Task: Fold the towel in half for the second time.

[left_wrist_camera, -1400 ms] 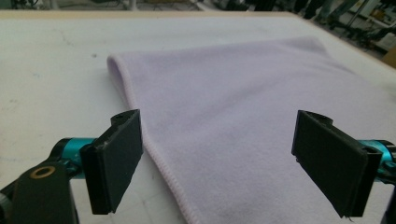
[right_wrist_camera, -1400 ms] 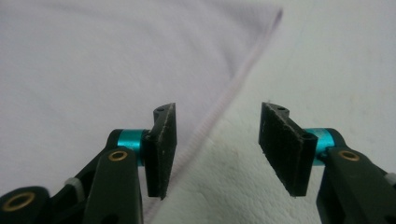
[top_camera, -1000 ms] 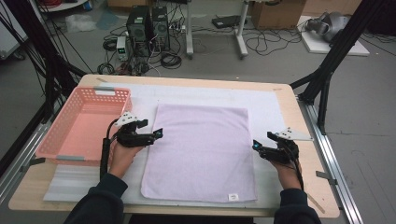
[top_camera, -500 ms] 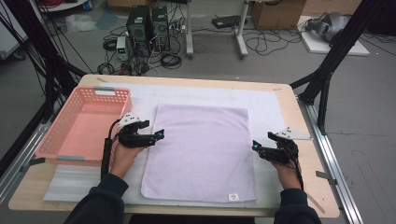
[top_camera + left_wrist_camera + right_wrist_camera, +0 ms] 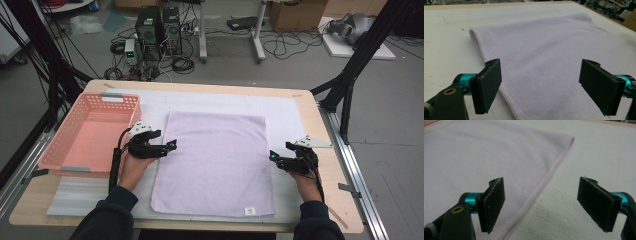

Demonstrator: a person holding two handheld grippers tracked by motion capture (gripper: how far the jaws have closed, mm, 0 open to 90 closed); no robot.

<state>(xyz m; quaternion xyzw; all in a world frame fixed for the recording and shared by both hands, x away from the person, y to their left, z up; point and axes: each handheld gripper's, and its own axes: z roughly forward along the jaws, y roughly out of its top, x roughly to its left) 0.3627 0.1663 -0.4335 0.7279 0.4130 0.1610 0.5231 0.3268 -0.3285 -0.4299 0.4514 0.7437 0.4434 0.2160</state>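
A pale lilac towel [image 5: 215,160] lies spread flat on the white mat, a small label at its near right corner. My left gripper [image 5: 172,145] hovers at the towel's left edge, open, and the left gripper view has the hem [image 5: 506,97] running under the wide gap between its jaws [image 5: 541,75]. My right gripper [image 5: 272,156] is at the towel's right edge. Its jaws have just been opening and stand wide apart [image 5: 541,192]. The stitched hem [image 5: 534,197] lies on the mat below the gap, and no pad presses on it.
A pink plastic basket [image 5: 65,160] stands at the table's left, close beside my left hand. A white foam mat [image 5: 285,107] covers most of the wooden table [image 5: 335,200]. Computers and cables lie on the floor beyond the far edge.
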